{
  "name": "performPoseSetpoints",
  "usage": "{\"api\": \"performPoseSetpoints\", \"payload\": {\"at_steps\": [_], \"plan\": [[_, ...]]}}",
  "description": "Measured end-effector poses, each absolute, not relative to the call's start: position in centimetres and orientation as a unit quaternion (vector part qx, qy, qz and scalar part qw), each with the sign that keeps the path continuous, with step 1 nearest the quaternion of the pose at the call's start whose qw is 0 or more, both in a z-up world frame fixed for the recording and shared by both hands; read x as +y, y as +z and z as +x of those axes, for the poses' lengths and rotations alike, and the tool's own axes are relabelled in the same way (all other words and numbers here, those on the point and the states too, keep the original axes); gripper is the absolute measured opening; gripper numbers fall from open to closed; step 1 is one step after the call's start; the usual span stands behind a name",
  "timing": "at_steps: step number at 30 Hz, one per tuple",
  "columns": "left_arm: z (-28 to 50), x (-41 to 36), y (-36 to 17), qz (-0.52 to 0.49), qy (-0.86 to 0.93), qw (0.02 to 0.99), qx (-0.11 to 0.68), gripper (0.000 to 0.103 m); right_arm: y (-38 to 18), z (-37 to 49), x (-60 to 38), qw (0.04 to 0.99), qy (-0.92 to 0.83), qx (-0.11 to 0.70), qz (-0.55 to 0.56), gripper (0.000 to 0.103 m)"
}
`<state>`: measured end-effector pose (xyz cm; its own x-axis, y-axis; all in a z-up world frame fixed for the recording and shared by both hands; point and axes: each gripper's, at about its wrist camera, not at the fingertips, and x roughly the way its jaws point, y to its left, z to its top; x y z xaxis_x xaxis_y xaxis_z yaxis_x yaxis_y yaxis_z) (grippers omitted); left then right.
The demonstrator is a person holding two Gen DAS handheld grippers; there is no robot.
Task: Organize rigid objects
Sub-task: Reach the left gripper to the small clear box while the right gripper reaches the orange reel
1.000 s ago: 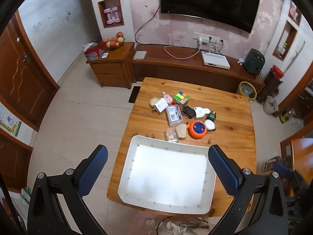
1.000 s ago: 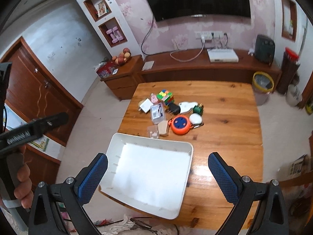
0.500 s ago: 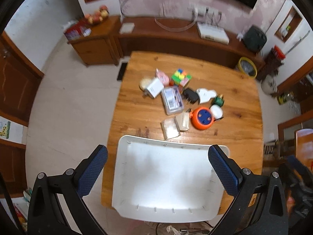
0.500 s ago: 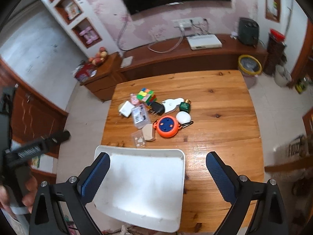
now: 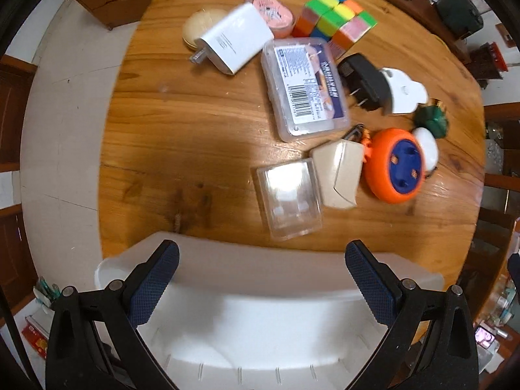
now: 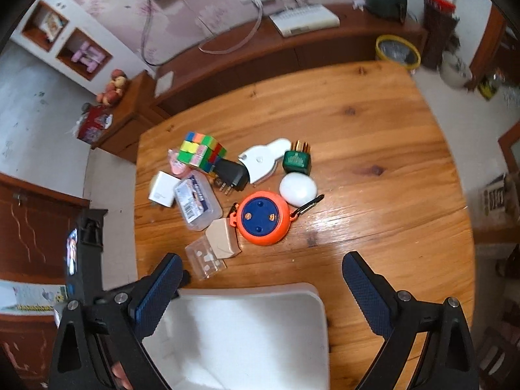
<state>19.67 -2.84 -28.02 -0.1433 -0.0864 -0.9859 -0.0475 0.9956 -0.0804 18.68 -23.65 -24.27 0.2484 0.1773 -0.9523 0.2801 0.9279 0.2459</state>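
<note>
Still at the start, by my judgement: nothing lies in the white tray (image 5: 260,292), and every item sits loose on the wooden surface (image 5: 182,130).

Left tongs (image 5: 260,279): spread wide, holding nothing, hanging over the tray's far rim. Right tongs (image 6: 260,292): likewise wide apart and empty, above the tray's far right corner.

Pile lies ahead of both tongs, beyond the tray.
- Nearest my left tongs: small clear plastic case (image 5: 287,200), just past the rim. Flat, hard, glossy; likely slippery across its faces.
- Touching its right side: beige box (image 5: 338,172).
- Right of that: orange and blue round reel (image 5: 395,165) with a carabiner clip, straight ahead of my right tongs.
- Further out: labelled clear box (image 5: 305,87), white charger (image 5: 234,42), black plug adapter (image 5: 364,83), colour cube (image 5: 334,16), white egg-shaped piece (image 6: 297,188), green item (image 6: 295,161).

Next move, as I judge it: drop the left tongs onto the clear case, close across its narrow sides, avoid nudging the beige box. Items crowd together; pick from the near edge first.
</note>
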Motion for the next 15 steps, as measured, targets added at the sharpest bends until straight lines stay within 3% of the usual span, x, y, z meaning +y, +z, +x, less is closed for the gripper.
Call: {"api": "performPoseSetpoints", "payload": {"at_steps": [9,15], "plan": [[20.1,-4.0,-30.6,-0.07,-0.005,0.628,0.775,0.102,-29.3,21.8,-24.1,0.734,-0.065,0.641,0.214,0.099],[19.8,-4.8,-31.4,-0.03,0.04,0.646,0.762,0.101,-31.3,22.5,-24.4,0.718,-0.07,0.655,0.227,0.099]]}}
